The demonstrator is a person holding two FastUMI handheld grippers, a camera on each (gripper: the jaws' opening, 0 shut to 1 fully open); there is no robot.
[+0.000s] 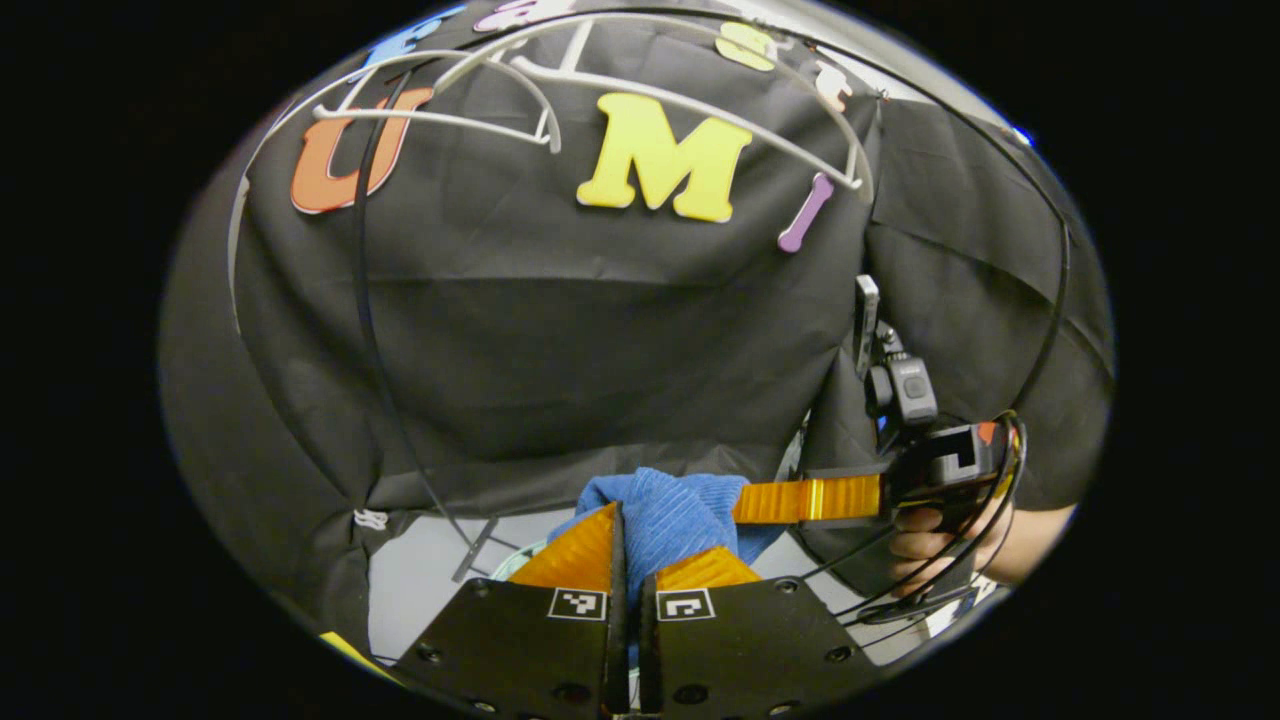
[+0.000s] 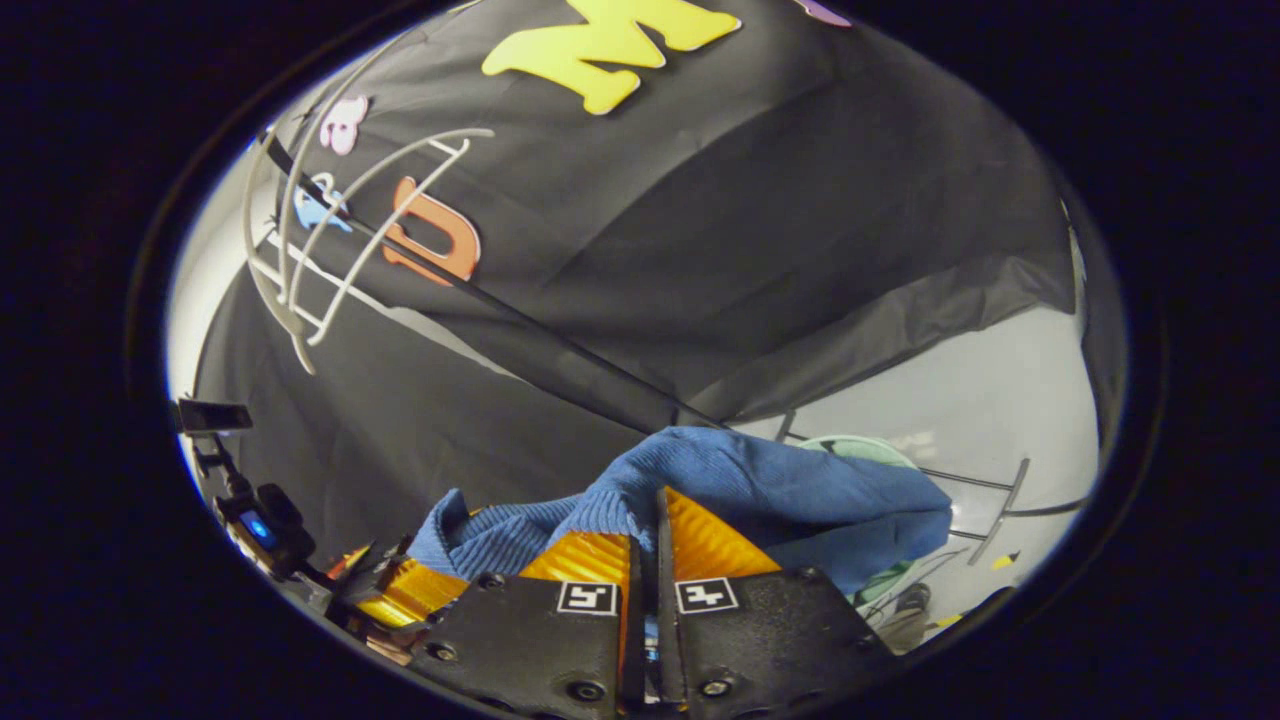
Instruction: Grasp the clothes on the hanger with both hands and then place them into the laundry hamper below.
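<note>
Black cloth walled the booth as the left gripper (image 1: 632,560) and right gripper (image 2: 650,545) each clamped the blue garment (image 1: 668,515), bunched between them; beyond, a white hanger (image 1: 600,90) hung bare above a pale floor (image 2: 960,400).
</note>
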